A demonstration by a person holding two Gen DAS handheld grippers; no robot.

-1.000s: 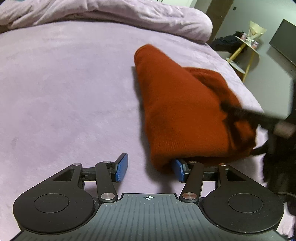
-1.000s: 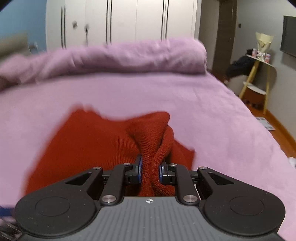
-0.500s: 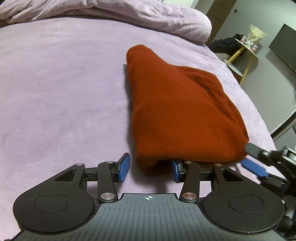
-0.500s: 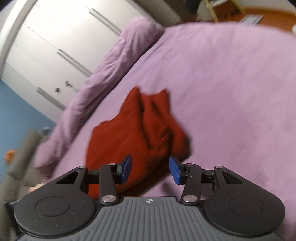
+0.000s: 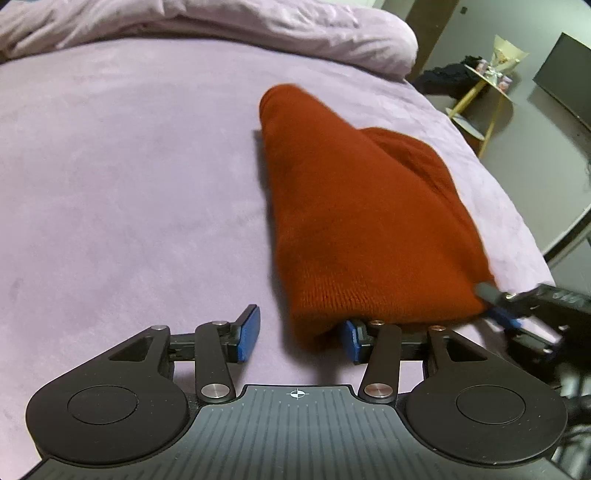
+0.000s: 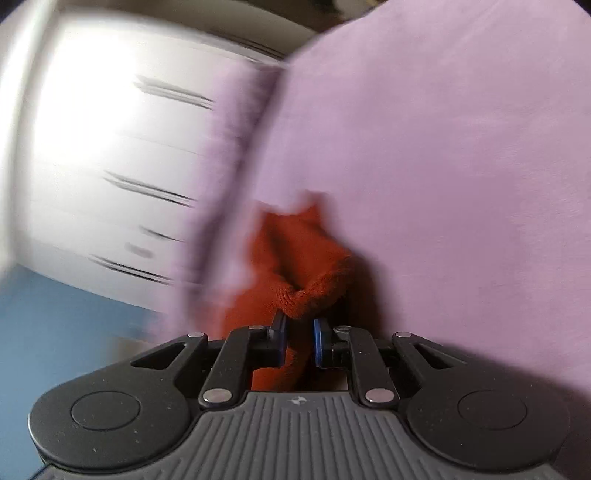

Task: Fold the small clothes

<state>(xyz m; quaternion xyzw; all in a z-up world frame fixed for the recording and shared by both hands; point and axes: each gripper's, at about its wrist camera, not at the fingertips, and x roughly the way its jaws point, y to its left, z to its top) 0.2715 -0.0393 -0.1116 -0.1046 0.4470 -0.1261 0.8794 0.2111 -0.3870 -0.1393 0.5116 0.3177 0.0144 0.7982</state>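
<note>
- The rust-red knitted garment [image 5: 369, 229], already folded into a thick wedge, lies on the lilac plush bed cover [image 5: 129, 184], right of centre in my left wrist view, its narrow end pointing toward the upper middle of the frame.
- My left fingers [image 5: 299, 334] stand spread at the lower middle of that frame. The near left corner of the garment sags between them; the left blue pad is clear of the cloth, and the right pad sits under the hem, so nothing is pinched there.
- My right fingers [image 6: 298, 338] are closing on a rolled edge of the same knit, which bunches up between the blue pads [image 6: 280, 332] in the lower centre of the right wrist view.
- From the left wrist view, the right fingers [image 5: 491, 302] meet the garment's near right corner at the right edge of the frame.
- The right wrist view is blurred and tilted: white wardrobe doors [image 6: 110, 147] fill the upper left, the bed cover the upper right.
- A rumpled lilac duvet [image 5: 221, 26] lies along the top of the left wrist view.
</note>
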